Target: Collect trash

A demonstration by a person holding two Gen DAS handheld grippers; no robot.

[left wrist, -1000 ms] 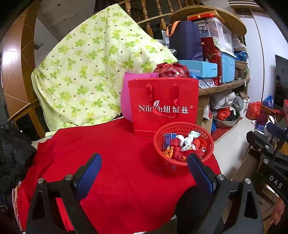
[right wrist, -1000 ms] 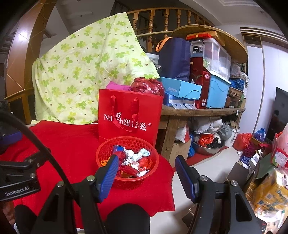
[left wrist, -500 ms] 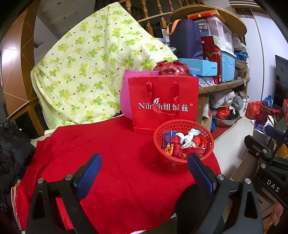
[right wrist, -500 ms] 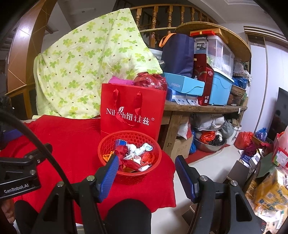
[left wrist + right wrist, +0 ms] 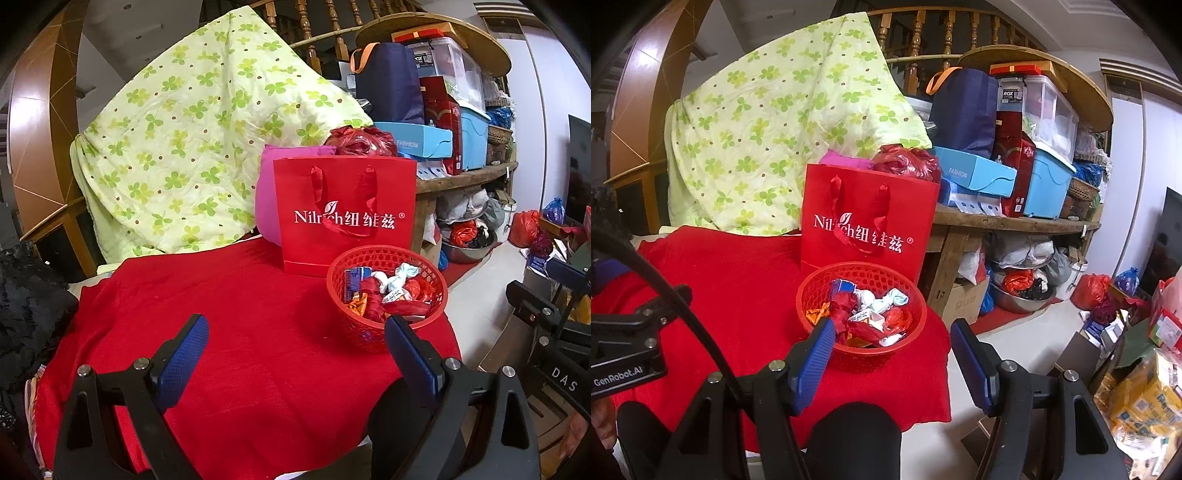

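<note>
A red mesh basket (image 5: 436,291) (image 5: 809,295) full of crumpled wrappers (image 5: 388,291) (image 5: 864,314) stands on the red cloth (image 5: 240,314) (image 5: 738,280) near the table's right edge. My left gripper (image 5: 295,343) is open and empty, above the cloth, left of and nearer than the basket. My right gripper (image 5: 892,347) is open and empty, just short of the basket's near rim. A red paper bag (image 5: 347,210) (image 5: 868,225) stands upright behind the basket.
A green floral quilt (image 5: 207,140) hangs behind the table. A pink bag (image 5: 269,206) and a red plastic bag (image 5: 362,142) sit behind the paper bag. A cluttered wooden shelf (image 5: 1015,218) is at the right, with floor clutter (image 5: 1137,398) below.
Both grippers have drifted slightly nearer the table; the basket and bag sit a little lower and larger in the right wrist view. Both grippers stay open.
</note>
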